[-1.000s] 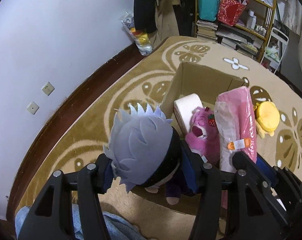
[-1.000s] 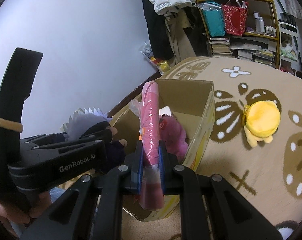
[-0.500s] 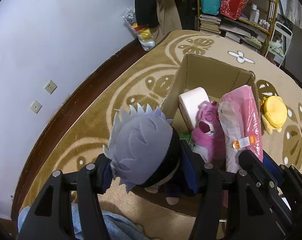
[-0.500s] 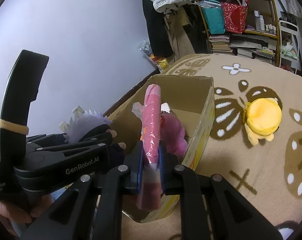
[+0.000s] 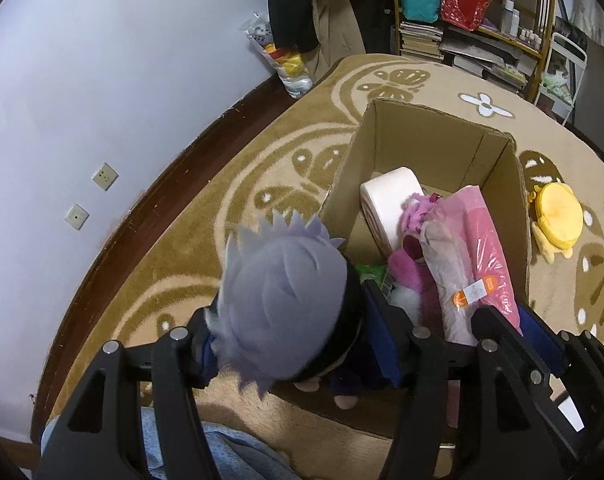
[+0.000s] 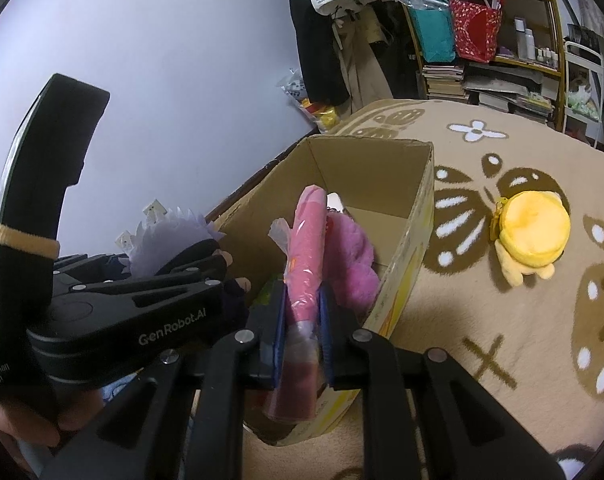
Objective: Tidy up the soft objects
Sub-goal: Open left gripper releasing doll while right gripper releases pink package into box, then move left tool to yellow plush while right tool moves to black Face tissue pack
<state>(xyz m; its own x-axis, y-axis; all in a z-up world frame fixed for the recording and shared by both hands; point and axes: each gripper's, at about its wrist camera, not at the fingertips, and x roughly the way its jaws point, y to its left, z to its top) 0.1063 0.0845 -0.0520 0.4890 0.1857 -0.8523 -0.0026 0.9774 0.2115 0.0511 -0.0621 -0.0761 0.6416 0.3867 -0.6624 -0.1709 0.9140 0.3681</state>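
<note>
My left gripper [image 5: 298, 336] is shut on a grey-haired plush doll [image 5: 282, 300] and holds it over the near left corner of the open cardboard box [image 5: 430, 120]. The doll also shows in the right wrist view [image 6: 170, 240]. My right gripper [image 6: 302, 320] is shut on a pink plastic-wrapped soft pack [image 6: 306, 248], held upright over the box's near end [image 6: 406, 252]. The pack also shows in the left wrist view [image 5: 478, 264]. Inside the box lie a pink plush bear [image 5: 410, 276] and a white roll [image 5: 386, 204].
A yellow round plush [image 5: 558, 216] lies on the patterned rug to the right of the box, also in the right wrist view [image 6: 534, 228]. A wall with sockets [image 5: 102, 176] runs on the left. Cluttered shelves [image 6: 498, 40] and hanging clothes [image 6: 322, 40] stand at the back.
Both grippers have moved forward over the box with their loads. The box and the yellow plush sit lower and nearer in both views.
</note>
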